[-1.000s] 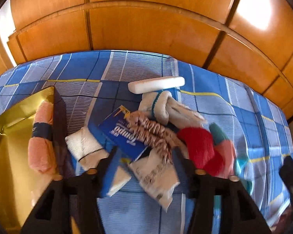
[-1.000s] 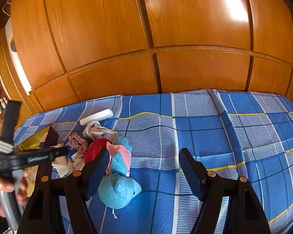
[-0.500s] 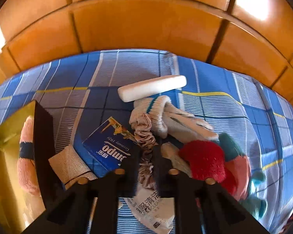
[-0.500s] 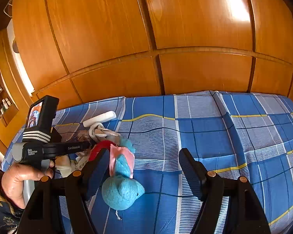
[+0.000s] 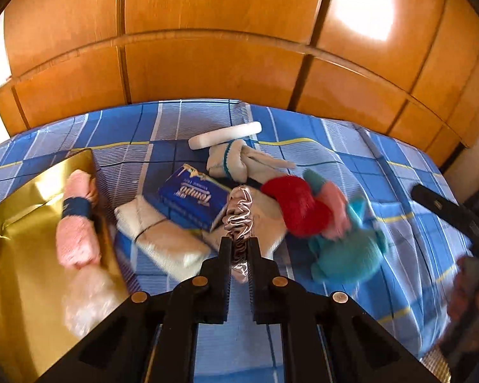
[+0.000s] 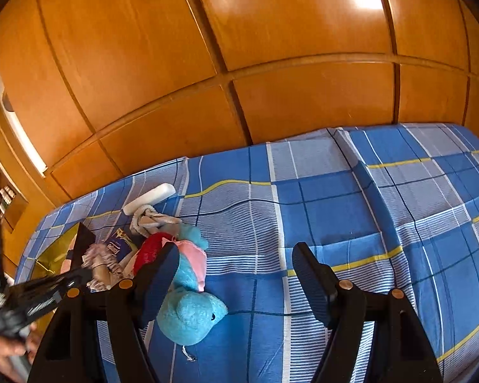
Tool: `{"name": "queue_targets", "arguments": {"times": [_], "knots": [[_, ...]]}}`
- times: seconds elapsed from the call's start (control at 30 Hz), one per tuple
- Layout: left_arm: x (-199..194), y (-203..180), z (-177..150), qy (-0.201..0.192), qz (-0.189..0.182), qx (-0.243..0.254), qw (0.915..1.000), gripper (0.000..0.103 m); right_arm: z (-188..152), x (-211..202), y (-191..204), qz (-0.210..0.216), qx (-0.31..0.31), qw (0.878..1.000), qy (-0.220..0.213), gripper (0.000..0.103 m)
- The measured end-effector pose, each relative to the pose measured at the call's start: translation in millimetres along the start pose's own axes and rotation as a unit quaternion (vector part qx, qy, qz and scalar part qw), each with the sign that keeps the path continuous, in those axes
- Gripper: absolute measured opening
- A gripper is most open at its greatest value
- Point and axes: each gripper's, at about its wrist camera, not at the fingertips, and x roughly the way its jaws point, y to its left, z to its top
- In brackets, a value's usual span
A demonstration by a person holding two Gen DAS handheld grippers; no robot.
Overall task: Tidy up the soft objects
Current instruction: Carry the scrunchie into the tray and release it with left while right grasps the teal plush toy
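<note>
The left gripper [image 5: 239, 249] is clenched on a shiny pink satin scrunchie [image 5: 239, 215], which hangs between the jaws over the heap on the blue plaid bedspread [image 5: 351, 146]; judging by the lift, it is bound for the gold box [image 5: 22, 255] at nine o'clock. Only a pink rolled towel [image 5: 76, 220] with a navy band lies in that box, so the sorting looks barely begun. Still out on the bed: a folded white cloth [image 5: 163, 239] at ten o'clock of the jaws, a blue Tempo tissue pack [image 5: 194, 201] at eleven, knotted white socks [image 5: 233, 162] and a white bar [image 5: 223, 134] at twelve, a red plush [image 5: 293, 207] and a turquoise plush toy [image 5: 345, 252] at two. The right gripper [image 6: 236, 271] hangs released, nothing between its fingers, beside the turquoise toy.
</note>
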Motion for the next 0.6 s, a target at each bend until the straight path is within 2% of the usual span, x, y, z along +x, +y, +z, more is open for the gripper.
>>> {"name": "queue_targets", "arguments": {"times": [0.1, 0.33, 0.47, 0.6], "knots": [[-18, 1, -15, -0.006, -0.010, 0.002, 0.9999, 0.009, -1, 4, -3, -0.003, 0.007, 1.000, 0.008, 0.074], [-44, 5, -41, -0.013, -0.022, -0.005, 0.9997, 0.009, -12, 22, 4, 0.036, -0.003, 0.998, 0.053, 0.074], [-56, 9, -47, -0.021, -0.031, -0.012, 0.9992, 0.009, -18, 28, 15, 0.072, -0.021, 0.995, 0.070, 0.074], [-75, 16, -47, -0.039, -0.041, -0.022, 0.9982, 0.009, -25, 39, 28, 0.074, -0.045, 0.992, 0.090, 0.074]]}}
